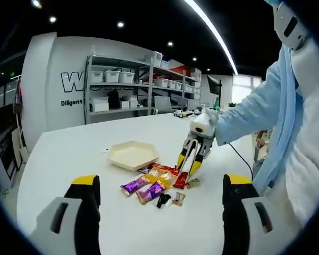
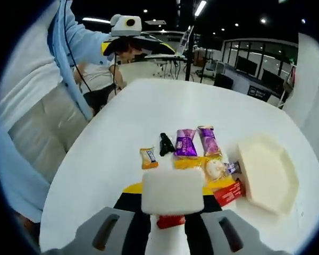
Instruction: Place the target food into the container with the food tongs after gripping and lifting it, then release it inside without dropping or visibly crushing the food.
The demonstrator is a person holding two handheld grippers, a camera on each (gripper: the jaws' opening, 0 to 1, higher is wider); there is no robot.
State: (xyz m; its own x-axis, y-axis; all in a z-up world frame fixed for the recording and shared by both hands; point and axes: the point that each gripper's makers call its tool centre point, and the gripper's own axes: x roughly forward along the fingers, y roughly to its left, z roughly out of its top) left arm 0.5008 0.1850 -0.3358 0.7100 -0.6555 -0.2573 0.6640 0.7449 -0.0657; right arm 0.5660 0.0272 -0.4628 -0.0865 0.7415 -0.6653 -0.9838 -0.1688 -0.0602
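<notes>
Overhead, strip lights; below, a white table (shelving behind).

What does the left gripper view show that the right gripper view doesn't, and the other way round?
Left gripper view: shelving with bins by the wall, and the right gripper seen from outside, down at the packets. Right gripper view: a white block close to the lens, and glass-walled rooms. Both: the white table, the hexagonal tray and the purple packets.
</notes>
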